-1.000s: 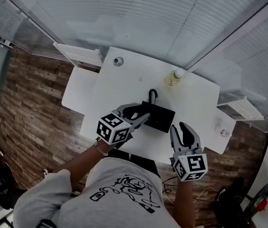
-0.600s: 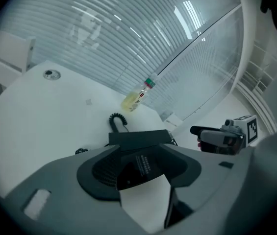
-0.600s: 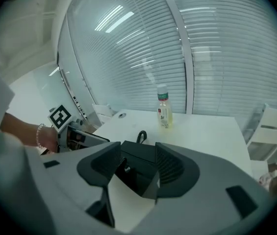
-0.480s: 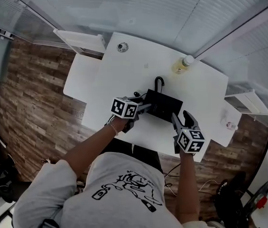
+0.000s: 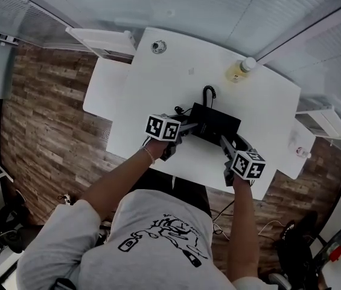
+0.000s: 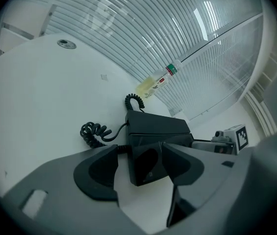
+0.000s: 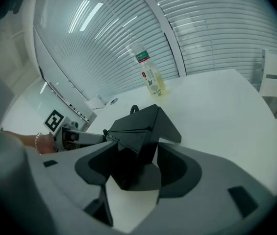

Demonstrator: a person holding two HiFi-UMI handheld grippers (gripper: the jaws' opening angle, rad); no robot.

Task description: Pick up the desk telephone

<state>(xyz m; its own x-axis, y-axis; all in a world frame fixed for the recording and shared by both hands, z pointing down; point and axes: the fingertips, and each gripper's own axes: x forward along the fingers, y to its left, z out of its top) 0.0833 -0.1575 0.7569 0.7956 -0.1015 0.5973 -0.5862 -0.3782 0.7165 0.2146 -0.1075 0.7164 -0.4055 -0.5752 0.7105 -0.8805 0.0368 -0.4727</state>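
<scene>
Left claw (image 5: 188,129) and right claw (image 5: 229,144), lower than before, opening astride desk telephone (image 5: 215,122); seemingly no grip

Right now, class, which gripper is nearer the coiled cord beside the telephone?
Left. The left gripper, jaws opening around one end of the telephone, sits beside the coiled cord; the right gripper, jaws opening around the other end, is across the telephone from it.

Soft daylight is admitted through the blinds (image 7: 104,48), where glare is seen; edges are bent and darkened by distortion.
</scene>
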